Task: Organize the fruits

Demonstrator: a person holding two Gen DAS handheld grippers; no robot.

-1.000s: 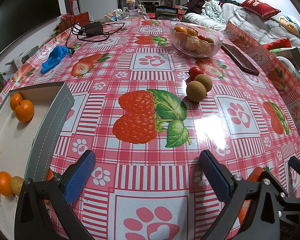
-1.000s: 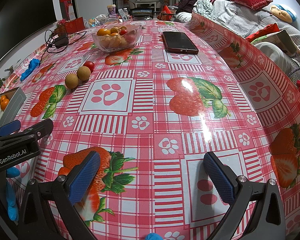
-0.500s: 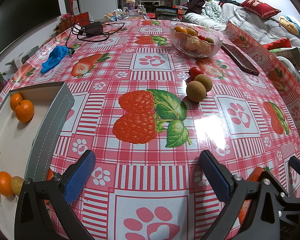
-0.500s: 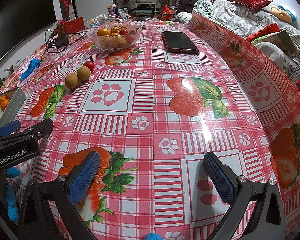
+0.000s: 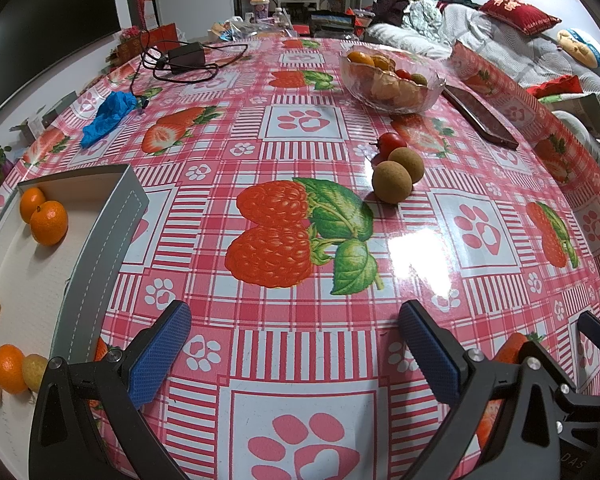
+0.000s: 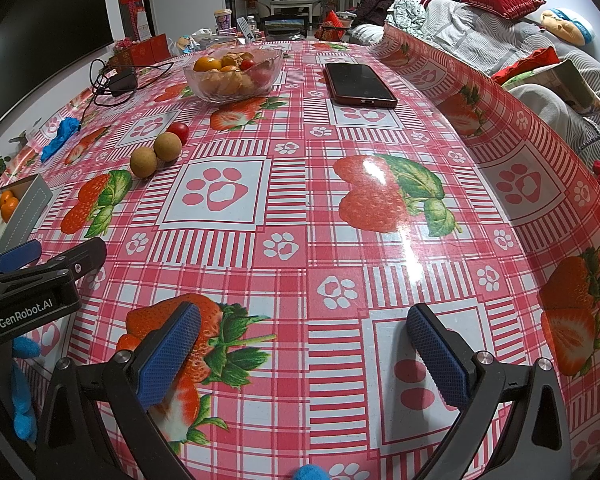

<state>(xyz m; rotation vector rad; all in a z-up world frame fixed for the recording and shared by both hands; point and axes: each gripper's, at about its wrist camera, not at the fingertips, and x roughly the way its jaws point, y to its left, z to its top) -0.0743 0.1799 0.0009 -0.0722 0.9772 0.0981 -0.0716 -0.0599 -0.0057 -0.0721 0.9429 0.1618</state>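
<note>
Two brown round fruits [image 5: 392, 182] [image 6: 143, 163] and a small red tomato [image 5: 392, 143] [image 6: 179, 133] lie together mid-table. A glass bowl [image 5: 392, 80] [image 6: 232, 70] of oranges and other fruit stands farther back. A grey-walled tray [image 5: 100, 232] [image 6: 28, 204] at the left holds several oranges [image 5: 49, 222] and other pieces. My left gripper [image 5: 296, 352] is open, empty, low over the near table edge. My right gripper [image 6: 300, 352] is also open and empty, to the right of the left one.
A dark phone [image 6: 358, 84] [image 5: 480, 114] lies right of the bowl. A blue crumpled glove [image 5: 108, 118] [image 6: 60, 138] and a black charger with cable [image 5: 184, 58] sit at the far left. The tablecloth's raised fold [image 6: 500, 100] borders the right side, with a sofa beyond.
</note>
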